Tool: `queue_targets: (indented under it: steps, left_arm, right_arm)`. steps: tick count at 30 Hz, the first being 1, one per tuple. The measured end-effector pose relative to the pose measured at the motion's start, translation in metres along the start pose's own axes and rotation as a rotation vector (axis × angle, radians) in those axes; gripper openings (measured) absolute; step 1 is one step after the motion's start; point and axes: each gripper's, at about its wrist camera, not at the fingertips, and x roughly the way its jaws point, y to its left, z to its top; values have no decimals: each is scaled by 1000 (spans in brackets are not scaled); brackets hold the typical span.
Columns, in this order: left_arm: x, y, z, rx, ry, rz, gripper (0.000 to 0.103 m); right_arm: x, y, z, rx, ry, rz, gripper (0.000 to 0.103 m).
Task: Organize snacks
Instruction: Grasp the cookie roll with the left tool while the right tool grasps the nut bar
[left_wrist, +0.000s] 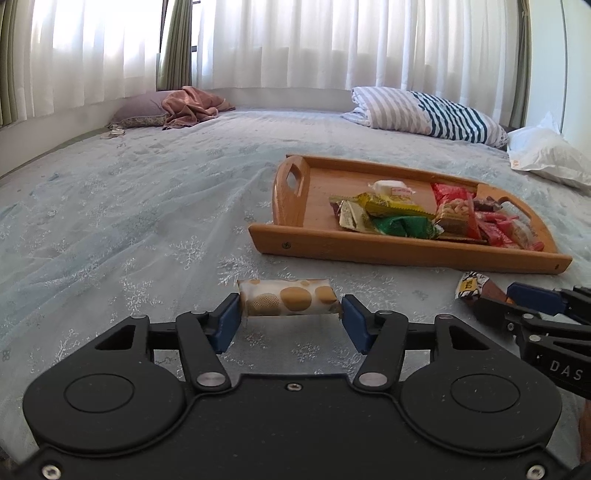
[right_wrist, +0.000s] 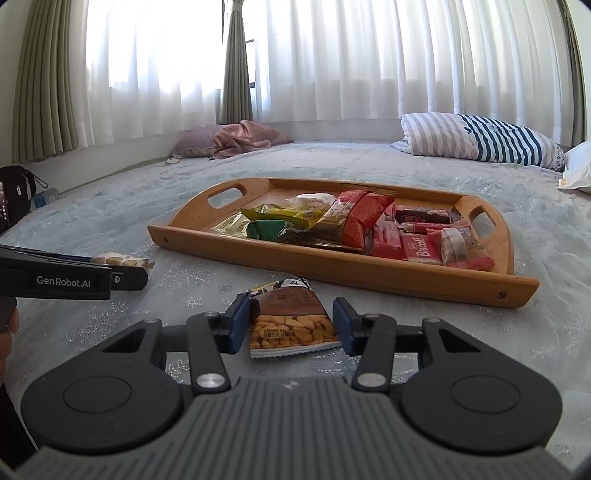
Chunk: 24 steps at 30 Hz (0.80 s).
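Left gripper (left_wrist: 290, 319) pads pinch the spotted biscuit pack (left_wrist: 288, 302) by both ends; right gripper (right_wrist: 291, 325) brackets the seed packet (right_wrist: 291, 321), grip unclear. Both packs on bed (left_wrist: 147, 221), outside wooden tray (right_wrist: 332, 266). Tray's approx. half-filled w/ snacks already; looks like just these 2 left.
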Motion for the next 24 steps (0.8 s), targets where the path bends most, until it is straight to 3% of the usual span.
queue_targets:
  steps: [3, 6, 9, 12, 15, 24]
  left_arm:
    - [-2, -1, 3, 1, -7, -11, 56]
    - [-5, -4, 8, 5, -7, -23, 55]
    - [-7, -6, 12, 14, -14, -33, 54]
    - [-9, -9, 16, 18, -22, -42, 54]
    - [-12, -12, 17, 24, -30, -48, 54]
    - [-17, -18, 18, 34, -30, -65, 54]
  right_arm:
    - [-3, -2, 0, 21, -22, -12, 50]
    - [-11, -3, -1, 34, -70, -58, 32]
    - [-11, -2, 0, 38, -74, -81, 29]
    - [-8, -5, 3, 44, -52, -76, 35]
    - [-4, -5, 7, 35, -17, -56, 58]
    - [11, -2, 10, 39, 56, -113, 71]
